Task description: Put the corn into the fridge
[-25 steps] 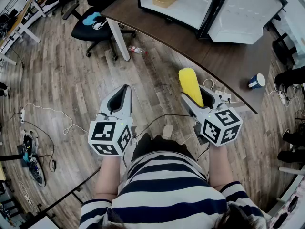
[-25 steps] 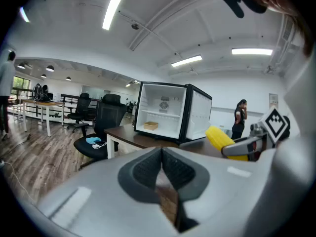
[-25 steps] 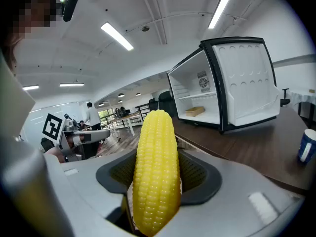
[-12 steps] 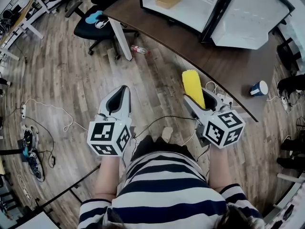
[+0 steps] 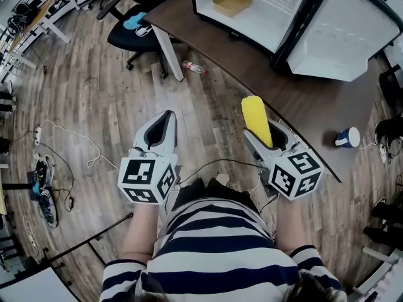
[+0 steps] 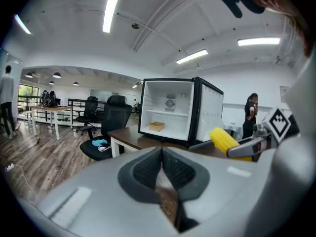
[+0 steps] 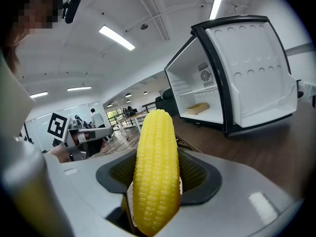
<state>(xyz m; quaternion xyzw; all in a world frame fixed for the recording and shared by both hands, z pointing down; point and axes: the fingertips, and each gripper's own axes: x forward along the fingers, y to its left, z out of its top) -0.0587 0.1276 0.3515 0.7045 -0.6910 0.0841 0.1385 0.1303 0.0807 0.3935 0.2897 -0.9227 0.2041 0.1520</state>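
Carrying is the step in hand, I judge: the corn is gripped but not yet in the fridge. The left gripper (image 5: pixel 166 118) hangs over the wood floor (image 5: pixel 94 106) with its jaws together and nothing between them. It has no job here, so it is best held level beside its partner and clear of the path. Ahead of both grippers the fridge (image 5: pixel 271 27) stands open on the desk (image 5: pixel 277 83), with a shallow yellow tray (image 5: pixel 232 2) on its lower level. The right gripper (image 5: pixel 266 136) is clamped on the corn (image 5: pixel 256 118), which juts forward out of the jaws toward the desk edge. A good move would bring this gripper up and forward over the desk, cob tip leading, into the opening. It should stay well left of the door (image 5: pixel 343 36), which swings out ahead and to the gripper's right. The paper cup (image 5: pixel 347 137), off to the right of the gripper on the desk, should be given room. Release is best made only once the cob rests on the fridge floor or beside the tray, since a round thing may roll out.

The corn is a bright yellow cob, husk off, with tidy rows of kernels running its length. It tapers to a blunt, rounded tip. The pads press both flanks near its lower end, and most of its length stands free beyond the jaws. It looks smooth and slightly glossy, perhaps a model, though I cannot tell.
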